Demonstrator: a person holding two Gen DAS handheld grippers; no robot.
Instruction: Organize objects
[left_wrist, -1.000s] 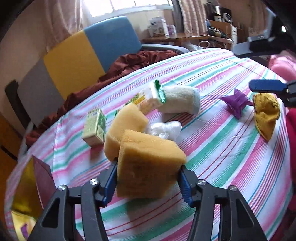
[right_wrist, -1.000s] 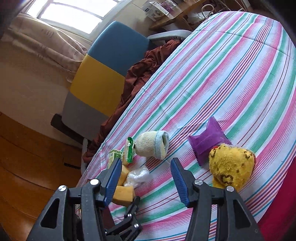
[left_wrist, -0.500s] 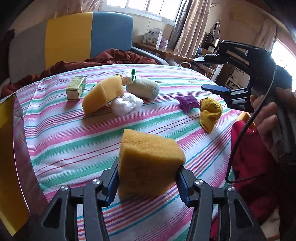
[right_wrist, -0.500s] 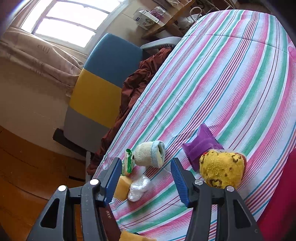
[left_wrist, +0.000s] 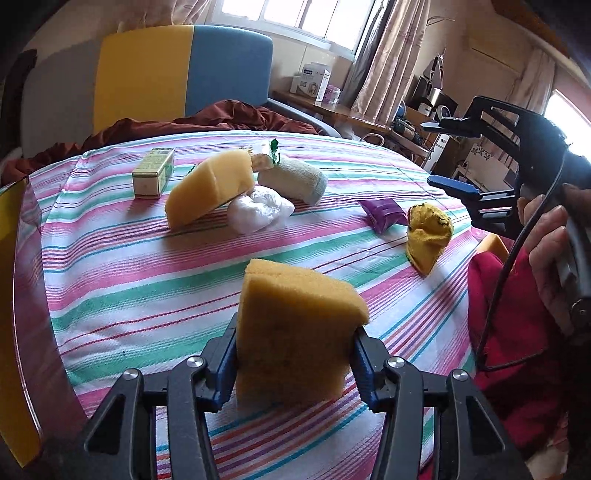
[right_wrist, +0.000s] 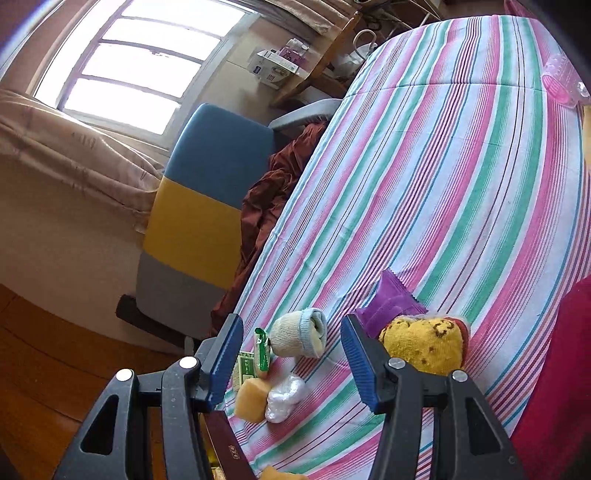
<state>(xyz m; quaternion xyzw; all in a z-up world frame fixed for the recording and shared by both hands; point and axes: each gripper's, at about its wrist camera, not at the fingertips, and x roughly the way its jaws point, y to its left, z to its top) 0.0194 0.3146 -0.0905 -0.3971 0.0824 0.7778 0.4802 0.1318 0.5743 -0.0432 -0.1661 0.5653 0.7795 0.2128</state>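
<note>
Sponge (left_wrist: 295, 325) at lower centre of frame, above striped surface (left_wrist: 122, 295): light, soft, squashes easily. Left tongs (left_wrist: 293, 363) pinch its lower sides; mid-body hold suits. Right tongs (right_wrist: 291, 360) spread, empty.

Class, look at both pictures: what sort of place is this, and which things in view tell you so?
Most likely a lived-in room at home, perhaps a bedroom or sitting room. A striped cloth covers the table or bed, an armchair stands by a curtained window, and a cluttered wooden desk lines the wall.
</note>
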